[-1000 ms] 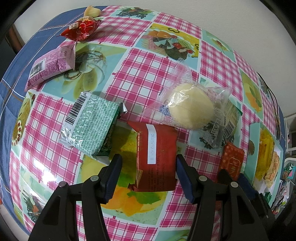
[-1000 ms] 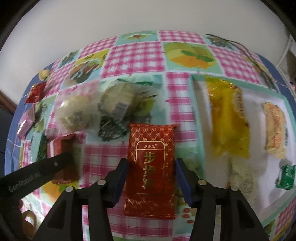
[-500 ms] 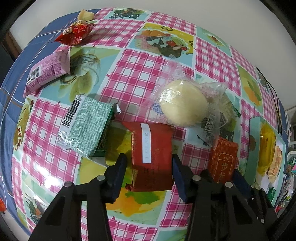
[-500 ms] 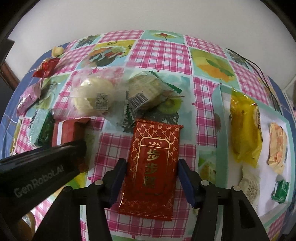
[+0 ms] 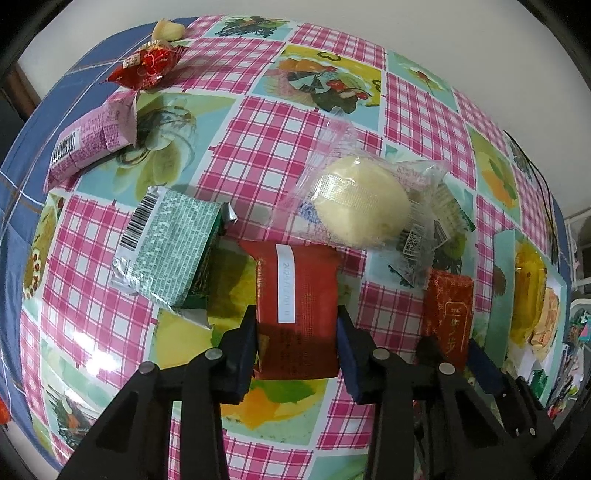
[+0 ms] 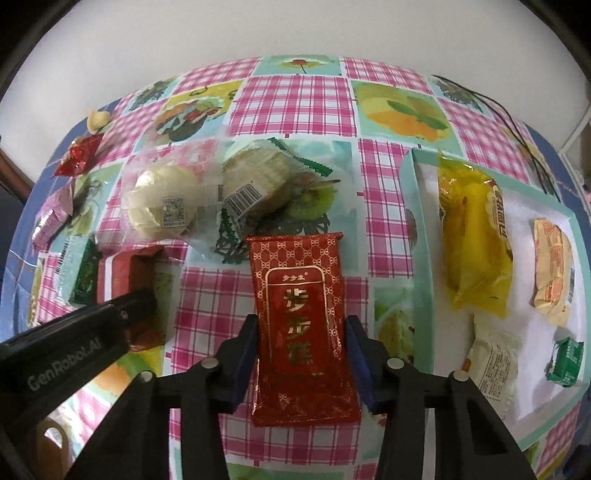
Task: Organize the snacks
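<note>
Grippers sat low over a table covered in a pink-check and fruit-print tablecloth (image 5: pixel 258 155). Left gripper (image 5: pixel 295 354) had its two blue-padded fingers pressed against both sides of a dark red snack packet (image 5: pixel 297 310) with a white label strip, which lay flat on the cloth. Right gripper (image 6: pixel 301 360) likewise closed its fingers against the long sides of a red and gold snack packet (image 6: pixel 301 314) printed with Chinese characters, also flat on the cloth. Just left of the dark red packet lay a green foil packet (image 5: pixel 166 254) with a barcode; just beyond lay a pale round bun in a clear wrapper (image 5: pixel 362 203), overlapping another clear-wrapped cake (image 6: pixel 258 177). Farther off, near the table's far left edge, were a pink packet (image 5: pixel 88 144), a small red wrapped sweet (image 5: pixel 147 68) and a pale wrapped sweet (image 5: pixel 168 29). To the right of the red and gold packet stood a shallow teal-rimmed tray (image 6: pixel 421 236) holding a yellow packet (image 6: pixel 472 236), an orange-printed packet (image 6: pixel 552 273), a white packet (image 6: pixel 493 363) and a small green packet (image 6: pixel 565 358).
</note>
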A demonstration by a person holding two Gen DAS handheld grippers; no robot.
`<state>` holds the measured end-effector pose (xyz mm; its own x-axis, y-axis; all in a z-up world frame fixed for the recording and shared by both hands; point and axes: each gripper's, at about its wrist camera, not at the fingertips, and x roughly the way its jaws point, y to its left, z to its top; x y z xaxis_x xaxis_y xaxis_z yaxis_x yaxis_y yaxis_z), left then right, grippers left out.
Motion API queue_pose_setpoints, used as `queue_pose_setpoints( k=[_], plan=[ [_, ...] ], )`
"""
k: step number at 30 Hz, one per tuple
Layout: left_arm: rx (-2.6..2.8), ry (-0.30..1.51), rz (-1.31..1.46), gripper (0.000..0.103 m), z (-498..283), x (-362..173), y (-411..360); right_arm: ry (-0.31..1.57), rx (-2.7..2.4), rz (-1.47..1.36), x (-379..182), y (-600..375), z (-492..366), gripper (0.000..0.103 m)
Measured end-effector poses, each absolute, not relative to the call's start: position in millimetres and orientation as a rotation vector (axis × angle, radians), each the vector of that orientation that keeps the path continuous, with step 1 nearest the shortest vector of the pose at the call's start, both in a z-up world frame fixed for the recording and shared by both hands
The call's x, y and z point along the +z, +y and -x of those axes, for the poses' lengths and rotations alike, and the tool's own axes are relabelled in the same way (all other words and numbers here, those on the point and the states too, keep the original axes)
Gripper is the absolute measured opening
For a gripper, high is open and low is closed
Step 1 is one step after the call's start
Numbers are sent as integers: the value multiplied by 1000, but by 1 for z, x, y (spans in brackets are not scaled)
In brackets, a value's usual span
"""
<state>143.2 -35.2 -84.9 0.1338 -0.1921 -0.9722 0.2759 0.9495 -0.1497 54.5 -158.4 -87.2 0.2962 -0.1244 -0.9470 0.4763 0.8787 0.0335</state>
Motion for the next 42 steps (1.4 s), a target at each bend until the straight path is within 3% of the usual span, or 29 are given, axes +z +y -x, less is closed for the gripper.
queue_pose_setpoints(
  k=[9, 25, 42],
  plan=[
    [-358, 1411, 2, 41, -146, -81, -23, 1193, -381, -419, -73, -163, -47, 48],
    [-362, 1307, 24, 40, -132, -28, -14, 1124, -347, -497, -39, -170, -39, 48],
    [-498, 1261, -108, 40, -76, -15, -117, 1070, -543, -601, -28, -267, 22, 48]
  ],
)
